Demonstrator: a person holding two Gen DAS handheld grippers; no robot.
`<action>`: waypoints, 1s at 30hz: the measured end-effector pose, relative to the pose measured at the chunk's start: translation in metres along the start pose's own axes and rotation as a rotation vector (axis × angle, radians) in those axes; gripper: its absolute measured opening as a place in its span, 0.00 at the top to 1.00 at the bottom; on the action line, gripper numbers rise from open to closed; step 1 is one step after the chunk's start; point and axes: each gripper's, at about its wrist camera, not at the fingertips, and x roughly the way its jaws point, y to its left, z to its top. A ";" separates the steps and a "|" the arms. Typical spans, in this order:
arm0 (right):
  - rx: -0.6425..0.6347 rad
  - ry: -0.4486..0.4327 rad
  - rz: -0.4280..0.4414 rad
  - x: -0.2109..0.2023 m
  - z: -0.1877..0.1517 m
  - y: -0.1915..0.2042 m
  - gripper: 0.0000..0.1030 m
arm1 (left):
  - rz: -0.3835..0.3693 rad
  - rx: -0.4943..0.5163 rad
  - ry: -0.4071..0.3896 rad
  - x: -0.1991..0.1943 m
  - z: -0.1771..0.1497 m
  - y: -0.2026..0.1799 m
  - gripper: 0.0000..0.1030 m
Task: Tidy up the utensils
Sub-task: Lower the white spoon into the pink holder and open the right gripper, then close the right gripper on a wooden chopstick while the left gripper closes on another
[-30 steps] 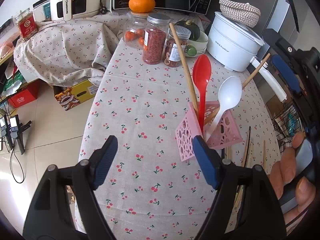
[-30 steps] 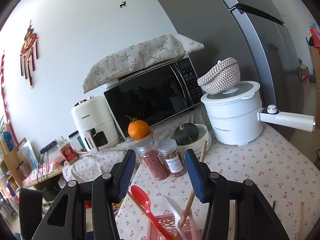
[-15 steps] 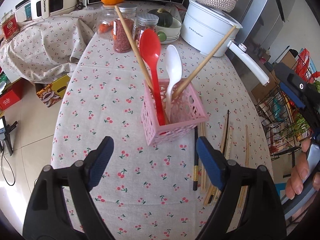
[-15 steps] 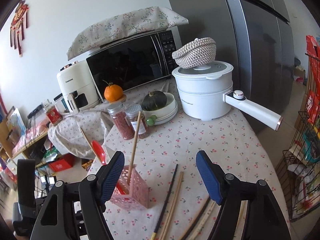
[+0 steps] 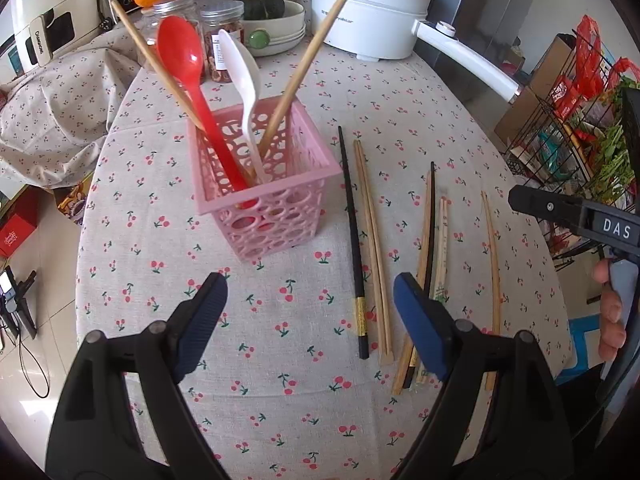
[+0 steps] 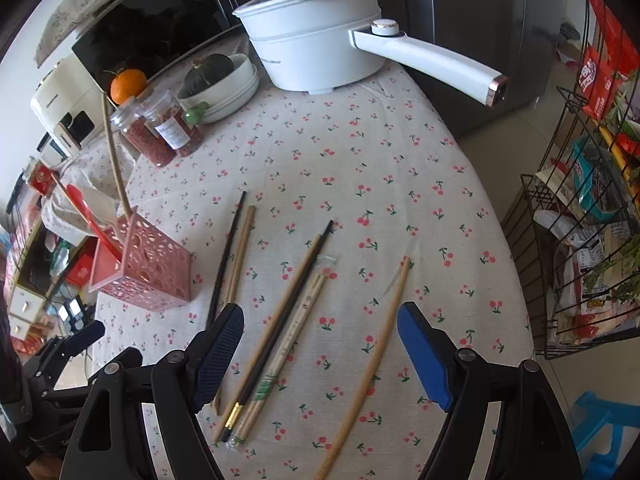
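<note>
Both hand-held grippers are angled steeply down over the bench now, and you're lining up on the loose chopsticks. Your left hand-held gripper is wide open with nothing between its pads, hovering above the black chopstick and the pale wooden pair that lie just right of the pink basket. Your right hand-held gripper has just been opening and also stands empty, straddling the mixed bundle of chopsticks, with the lone wooden chopstick inside its right pad. The basket already holds the red spoon, the white spoon and two long chopsticks. To do this well, I'd say pick one stick or a tidy pair, come down square across its length near the middle, and close only once both pads bracket it, or the thin sticks will likely roll and scatter on the cloth.
</note>
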 end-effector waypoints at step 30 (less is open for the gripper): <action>-0.062 0.179 -0.066 0.062 -0.001 -0.030 0.95 | -0.020 0.164 0.041 0.037 0.011 -0.067 0.25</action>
